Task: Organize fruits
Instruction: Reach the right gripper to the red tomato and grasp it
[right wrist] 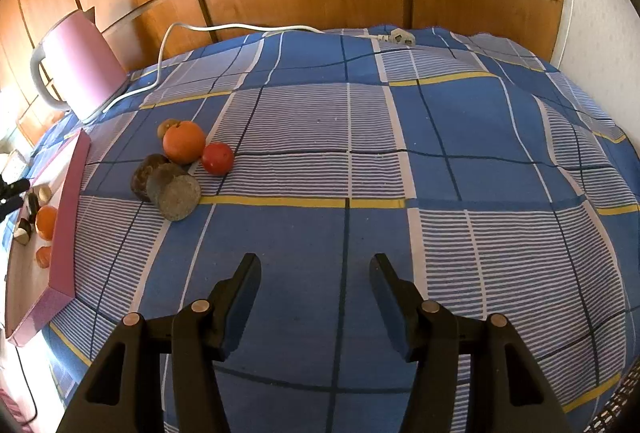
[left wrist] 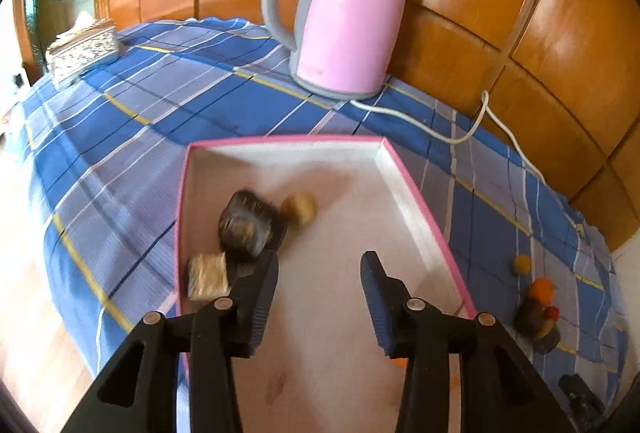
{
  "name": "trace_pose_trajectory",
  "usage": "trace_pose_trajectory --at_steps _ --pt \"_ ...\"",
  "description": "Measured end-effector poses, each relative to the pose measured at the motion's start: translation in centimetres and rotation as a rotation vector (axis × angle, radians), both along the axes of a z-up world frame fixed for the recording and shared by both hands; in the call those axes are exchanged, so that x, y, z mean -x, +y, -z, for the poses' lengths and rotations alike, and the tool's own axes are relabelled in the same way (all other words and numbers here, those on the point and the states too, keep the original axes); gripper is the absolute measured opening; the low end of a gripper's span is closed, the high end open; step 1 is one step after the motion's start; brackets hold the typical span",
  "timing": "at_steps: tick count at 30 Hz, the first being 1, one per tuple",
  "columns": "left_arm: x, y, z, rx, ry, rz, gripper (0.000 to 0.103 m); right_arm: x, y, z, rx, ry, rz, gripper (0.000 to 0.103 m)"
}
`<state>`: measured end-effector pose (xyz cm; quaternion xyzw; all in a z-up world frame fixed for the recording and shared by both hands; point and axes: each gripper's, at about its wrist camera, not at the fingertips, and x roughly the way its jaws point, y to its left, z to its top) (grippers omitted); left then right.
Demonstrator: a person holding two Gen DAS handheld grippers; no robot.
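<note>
My left gripper (left wrist: pixel 320 259) hangs open over a white box with a pink rim (left wrist: pixel 288 141), with nothing between its fingers. Just past the left finger lie a blurred dark fruit (left wrist: pixel 246 229), a tan round piece (left wrist: pixel 300 208) and a pale cut piece (left wrist: pixel 208 275). My right gripper (right wrist: pixel 316 259) is open and empty above the blue checked cloth. Ahead and to its left sits a cluster: an orange (right wrist: pixel 184 142), a red fruit (right wrist: pixel 217 158), a dark round fruit (right wrist: pixel 146 175) and a grey cut piece (right wrist: pixel 178 197). The box (right wrist: pixel 70 201) at the far left holds another orange (right wrist: pixel 47 221).
A pink kettle (left wrist: pixel 344 13) stands behind the box against the wooden panelling. Its white cord (right wrist: pixel 240 27) runs along the back edge to a plug (right wrist: pixel 400 37). A tissue box (left wrist: pixel 80 49) sits at the far left corner. The cloth to the right of the fruit cluster is bare.
</note>
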<state>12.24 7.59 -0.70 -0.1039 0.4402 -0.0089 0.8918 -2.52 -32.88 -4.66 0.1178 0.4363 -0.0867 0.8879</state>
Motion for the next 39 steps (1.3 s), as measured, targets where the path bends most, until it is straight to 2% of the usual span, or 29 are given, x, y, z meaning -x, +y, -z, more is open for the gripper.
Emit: trace_pose_trajectory --at_steps 7,14,17,22,23,30,39 --pt "3.9 -1.1 0.6 -0.011 0.01 0.034 0.051 0.0 -0.4 0.1 -0.022 -0.005 0.007 0.057" --pt "6.8 -2.2 0.8 -0.054 -0.014 0.063 0.057 -1.0 -1.1 -0.4 -0.103 -0.025 -0.006 0.057" --pt "7.5 -2.4 0.9 -0.072 -0.02 0.07 0.059 -1.9 -1.1 -0.9 -0.133 -0.041 -0.017 0.051" --pt "8.6 -2.3 0.7 -0.079 -0.055 0.061 0.077 -4.1 -0.9 -1.3 -0.249 -0.036 -0.052 0.051" --pt "8.7 -2.3 0.6 -0.083 -0.06 0.061 0.077 -4.7 -0.9 -1.3 -0.285 -0.029 -0.056 0.051" --pt "8.8 -1.9 0.9 -0.08 -0.046 0.055 0.077 -8.6 -0.4 -0.9 -0.349 0.016 -0.055 0.051" --pt "9.0 -1.6 1.3 -0.081 -0.035 0.048 0.08 -11.0 -0.2 0.5 -0.335 0.093 -0.053 0.051"
